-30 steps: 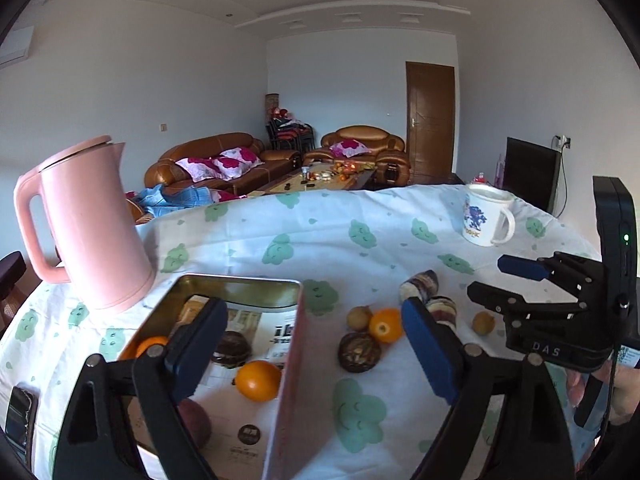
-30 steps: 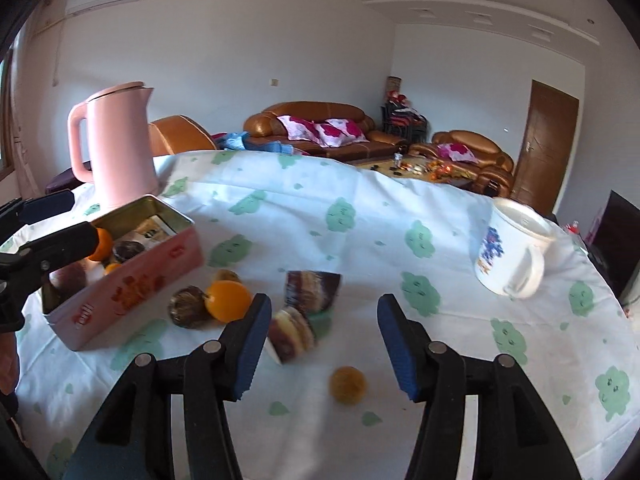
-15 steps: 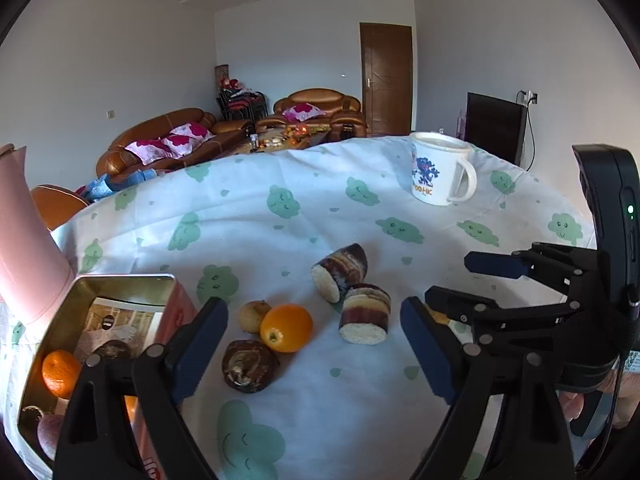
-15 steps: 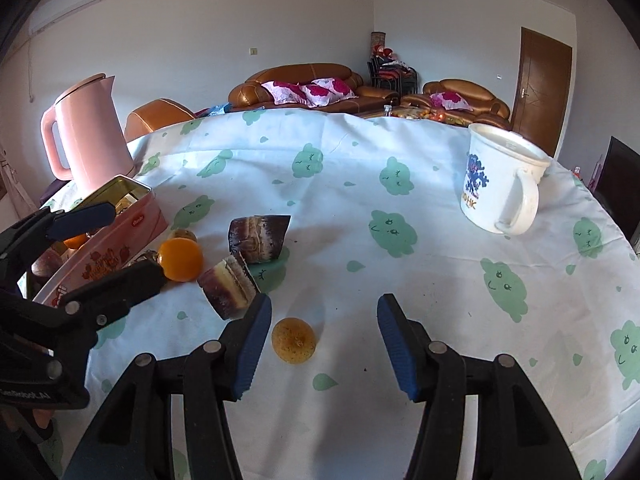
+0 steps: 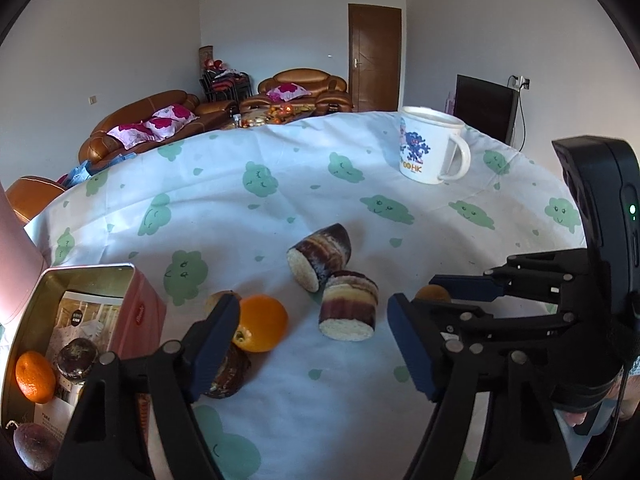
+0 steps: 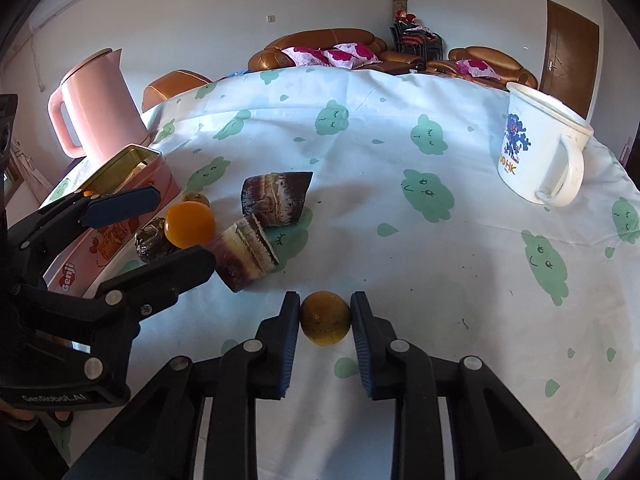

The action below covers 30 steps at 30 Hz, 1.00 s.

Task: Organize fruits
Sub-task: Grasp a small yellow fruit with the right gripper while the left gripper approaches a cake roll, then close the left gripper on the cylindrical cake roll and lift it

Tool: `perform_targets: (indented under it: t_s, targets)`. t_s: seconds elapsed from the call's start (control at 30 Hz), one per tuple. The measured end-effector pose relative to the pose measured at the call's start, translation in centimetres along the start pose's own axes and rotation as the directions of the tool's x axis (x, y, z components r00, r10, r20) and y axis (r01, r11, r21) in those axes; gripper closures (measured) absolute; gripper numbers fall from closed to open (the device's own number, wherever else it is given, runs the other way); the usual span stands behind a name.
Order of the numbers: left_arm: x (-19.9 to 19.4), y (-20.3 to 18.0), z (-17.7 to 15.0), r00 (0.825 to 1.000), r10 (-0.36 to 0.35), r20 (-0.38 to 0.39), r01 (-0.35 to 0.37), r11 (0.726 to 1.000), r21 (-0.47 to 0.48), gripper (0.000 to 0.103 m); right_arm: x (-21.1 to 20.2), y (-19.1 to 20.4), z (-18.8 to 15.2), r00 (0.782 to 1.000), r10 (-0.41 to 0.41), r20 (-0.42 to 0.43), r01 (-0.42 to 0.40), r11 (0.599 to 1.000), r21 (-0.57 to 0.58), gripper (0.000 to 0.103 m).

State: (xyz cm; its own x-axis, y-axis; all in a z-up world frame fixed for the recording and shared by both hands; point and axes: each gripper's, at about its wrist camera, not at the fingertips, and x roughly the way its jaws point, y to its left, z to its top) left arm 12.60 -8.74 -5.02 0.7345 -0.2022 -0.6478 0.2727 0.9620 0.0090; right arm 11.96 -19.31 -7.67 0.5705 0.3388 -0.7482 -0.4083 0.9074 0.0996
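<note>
With my right gripper [image 6: 325, 320] now clamped on the small, round, dull yellow-brown fruit [image 6: 325, 323], where half a second ago the blue pads stood wide on either side of it, that fruit is caught: both pads press its flanks while it sits on the white tablecloth with green cloud faces [image 6: 440, 272]. My left gripper [image 5: 314, 344] has swung away from the tin and come in over the loose pile, and its jaws are closing with nothing gripped yet; the short purple-and-cream banded sugarcane stub [image 5: 349, 306] lies in the gap between them, with no pad on it, and the left pad partly covers the dark wrinkled round fruit [image 5: 230, 372]. Just beyond sit the bright orange mandarin [image 5: 262, 323], a second cut cane piece [image 5: 320, 250] and a small brownish fruit [image 5: 218, 298] half hidden behind the pad. Further left stands the open pink rectangular tin [image 5: 138, 316], already holding a mandarin and dark fruits, next to the pink kettle [image 6: 100, 108]. The white enamel mug with a blue cartoon [image 5: 430, 150] stands well apart. I judge the yellow-brown fruit ready to lift and carry to the tin, though it may roll if my grip sits off-centre.
</note>
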Motion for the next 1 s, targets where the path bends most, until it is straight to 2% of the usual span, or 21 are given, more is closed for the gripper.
perform_targets:
  t_s: [0.13, 0.37, 0.53, 0.6, 0.77, 1.0]
  targets:
    - [0.8, -0.4, 0.2, 0.999, -0.02, -0.027, 0.02, 1.0, 0.012, 0.043, -0.2, 0.1, 0.0, 1.0, -0.017, 0.008, 0.017, 1.0, -0.003, 0.076]
    - [2.0, -1.2, 0.5, 0.998, -0.026, -0.056, 0.028, 0.999, 0.033, 0.044, -0.9, -1.2, 0.0, 0.999, -0.03, 0.035, 0.028, 0.998, 0.062, 0.076]
    - [3.3, -1.8, 0.8, 0.993, -0.034, -0.109, 0.04, 0.998, 0.049, 0.055, -1.5, -1.7, 0.0, 0.998, -0.04, 0.058, 0.035, 0.995, 0.089, 0.076]
    - [3.5, -2.1, 0.8, 0.993, -0.031, -0.114, 0.039, 0.997, 0.062, 0.063, -1.5, -1.6, 0.1, 0.997, -0.047, 0.06, 0.042, 0.995, 0.088, 0.076]
    - [3.1, -2.6, 0.7, 0.996, -0.018, -0.093, 0.027, 0.996, 0.089, 0.064, -1.7, -1.4, 0.0, 0.996, -0.056, 0.071, 0.051, 0.995, 0.08, 0.076]
    - [2.3, -2.1, 0.8, 0.998, -0.028, -0.054, 0.032, 0.997, 0.064, 0.064, -2.3, -1.0, 0.0, 0.993, -0.051, 0.108, 0.045, 0.997, 0.059, 0.076]
